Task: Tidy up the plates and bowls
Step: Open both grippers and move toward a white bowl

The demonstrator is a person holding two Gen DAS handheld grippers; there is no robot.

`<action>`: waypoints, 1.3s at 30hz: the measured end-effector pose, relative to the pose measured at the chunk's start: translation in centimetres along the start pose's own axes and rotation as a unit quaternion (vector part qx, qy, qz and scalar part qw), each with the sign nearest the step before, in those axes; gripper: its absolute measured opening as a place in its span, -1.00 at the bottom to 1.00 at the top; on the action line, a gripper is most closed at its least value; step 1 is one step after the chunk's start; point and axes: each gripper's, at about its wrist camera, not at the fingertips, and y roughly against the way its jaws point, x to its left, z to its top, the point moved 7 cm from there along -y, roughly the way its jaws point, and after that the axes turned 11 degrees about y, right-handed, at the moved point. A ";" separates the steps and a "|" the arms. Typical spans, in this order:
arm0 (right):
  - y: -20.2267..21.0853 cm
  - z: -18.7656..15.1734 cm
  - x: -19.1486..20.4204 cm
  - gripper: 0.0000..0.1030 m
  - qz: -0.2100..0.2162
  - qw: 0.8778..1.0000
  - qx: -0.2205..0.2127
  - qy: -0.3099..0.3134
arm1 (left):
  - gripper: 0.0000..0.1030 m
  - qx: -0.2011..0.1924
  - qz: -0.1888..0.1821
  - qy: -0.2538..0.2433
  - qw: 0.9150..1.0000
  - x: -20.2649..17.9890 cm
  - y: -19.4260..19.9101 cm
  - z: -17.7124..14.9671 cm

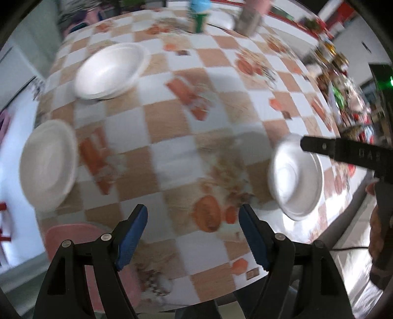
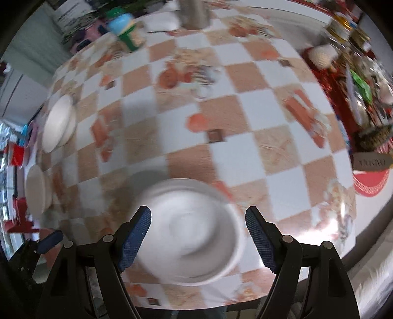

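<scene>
On the checkered tablecloth [image 1: 172, 117] a stack of white bowls [image 1: 110, 71] sits at the far left. A white plate [image 1: 48, 164] lies nearer on the left, and another white plate [image 1: 297, 179] on the right. A pink plate [image 1: 73, 235] lies at the near left edge, under my left gripper [image 1: 194, 235], which is open and empty above bare cloth. My right gripper [image 2: 199, 238] is open and points down over the right-hand white plate [image 2: 194, 230], pads clear of it. The bowls [image 2: 59, 125] and the left plate [image 2: 36, 189] show at the left of the right wrist view.
A green bottle with a blue cap [image 2: 127, 32] and a metal cup [image 2: 195, 12] stand at the far side. Cluttered goods [image 2: 356, 81] and a red mat [image 2: 371, 181] line the right. The table's near edge [image 1: 221, 297] runs just below both grippers.
</scene>
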 end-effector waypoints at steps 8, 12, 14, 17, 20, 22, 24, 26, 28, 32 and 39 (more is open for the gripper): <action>-0.6 1.3 8.3 0.56 0.044 0.997 0.004 0.056 | 0.55 -0.049 0.046 0.099 0.993 9.3 3.4 2.7; -1.4 1.9 12.5 0.56 0.067 0.994 0.010 0.083 | 0.55 -0.067 0.074 0.142 0.985 13.8 4.3 4.1; -2.0 2.3 14.9 0.56 0.078 0.992 0.015 0.100 | 0.55 -0.074 0.092 0.163 0.980 16.0 4.7 4.7; -2.9 2.8 18.2 0.56 0.088 0.988 0.022 0.126 | 0.55 -0.085 0.112 0.197 0.970 19.4 5.0 5.6; -4.1 3.4 21.0 0.56 0.096 0.985 0.030 0.144 | 0.55 -0.088 0.134 0.218 0.963 22.2 4.7 6.3; -4.8 3.8 22.6 0.56 0.103 0.983 0.035 0.149 | 0.55 -0.089 0.143 0.221 0.961 23.4 4.4 6.8; -5.5 4.2 24.2 0.56 0.112 0.981 0.037 0.155 | 0.55 -0.085 0.149 0.222 0.960 24.2 3.7 7.2; -6.2 4.6 25.9 0.56 0.117 0.979 0.040 0.164 | 0.55 -0.078 0.148 0.218 0.962 24.7 3.0 7.7; -6.9 5.0 27.3 0.56 0.123 0.977 0.045 0.170 | 0.55 -0.075 0.150 0.209 0.964 25.0 2.3 8.3; -8.6 5.7 29.4 0.56 0.125 0.974 0.054 0.180 | 0.54 -0.062 0.162 0.195 0.965 25.6 0.6 9.1; -10.9 6.1 31.2 0.56 0.130 0.972 0.075 0.183 | 0.35 -0.030 0.155 0.194 0.968 26.0 -1.7 9.2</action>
